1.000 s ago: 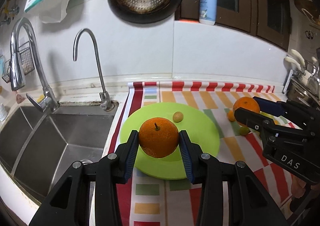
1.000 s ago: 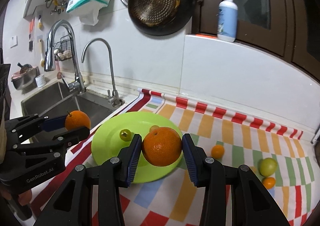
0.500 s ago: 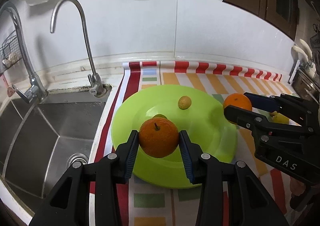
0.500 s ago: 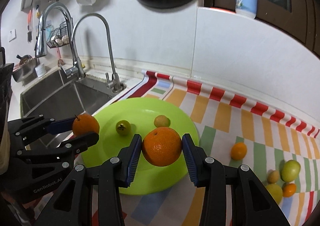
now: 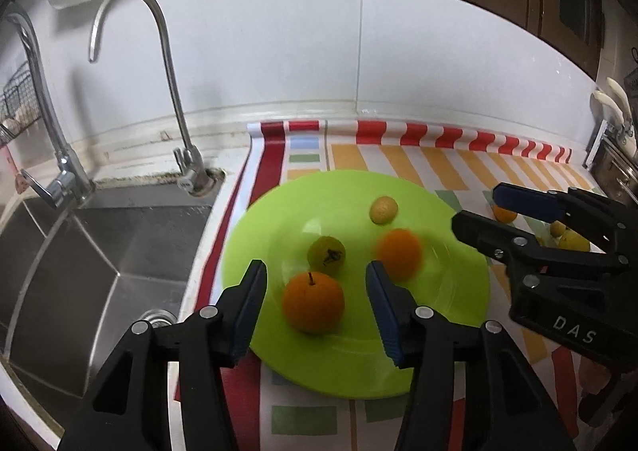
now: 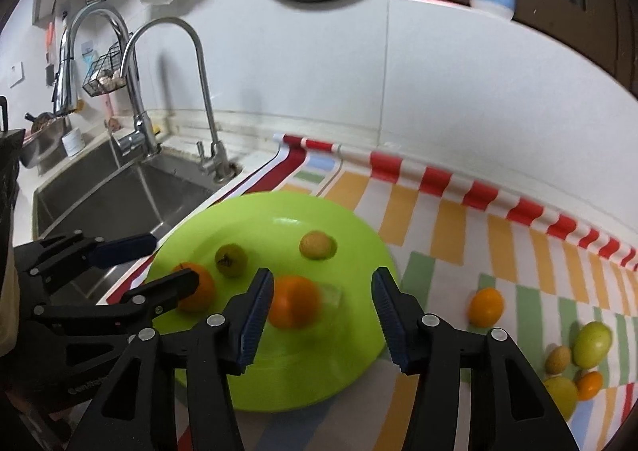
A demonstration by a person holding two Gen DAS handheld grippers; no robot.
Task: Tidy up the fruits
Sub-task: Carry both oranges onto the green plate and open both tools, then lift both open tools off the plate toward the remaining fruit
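L tool (image 5: 315, 303) jaws opening, pads clear of the stemmed orange (image 5: 313, 301), which sits betw. them on the near-left part of the green plate (image 5: 450, 315). R tool (image 6: 323, 315) jaws also opening; blurred orange (image 6: 294, 307) lies betw. its pads, close to the left pad, not gripped, on the plate w/ a greenish fruit (image 6: 231, 260) and a small yellow one (image 6: 317, 245) farther back. More fruits (image 6: 485, 306) lie on the striped mat (image 6: 446, 227) over the worktop, right of plate. Sink (image 5: 99, 235) at left.
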